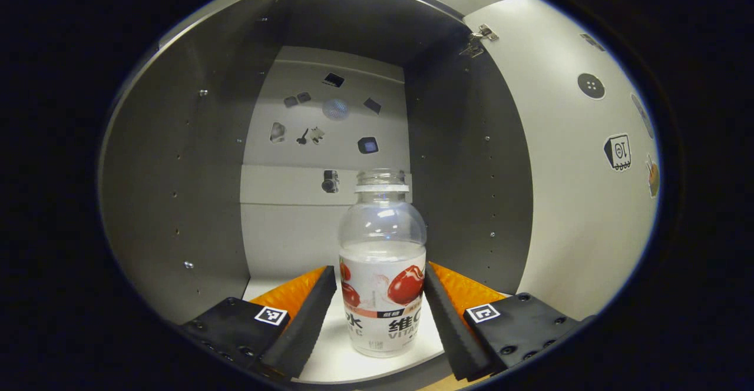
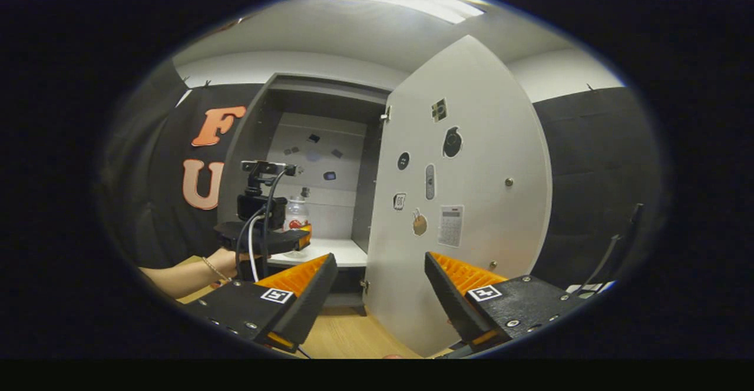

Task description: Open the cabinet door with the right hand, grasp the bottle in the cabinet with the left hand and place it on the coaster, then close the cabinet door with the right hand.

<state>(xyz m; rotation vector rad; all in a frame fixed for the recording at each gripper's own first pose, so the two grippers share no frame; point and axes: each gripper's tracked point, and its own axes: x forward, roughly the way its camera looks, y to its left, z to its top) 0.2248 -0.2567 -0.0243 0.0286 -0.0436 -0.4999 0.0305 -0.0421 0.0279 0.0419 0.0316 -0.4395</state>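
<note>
Bottle stands upright on the cabinet shelf, between the spread fingers of the left gripper; no contact visible. Step in hand: grasp. Next: close on the label, lift out. Right gripper hangs open, empty, near the open door. Table is wood.

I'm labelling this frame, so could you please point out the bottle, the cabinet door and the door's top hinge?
bottle [image 1: 382, 297]: left gripper view, on its printed label.
cabinet door [image 2: 477, 143]: right gripper view, on its bare inner face.
top hinge [image 1: 480, 39]: left gripper view, on the metal bracket.
</note>
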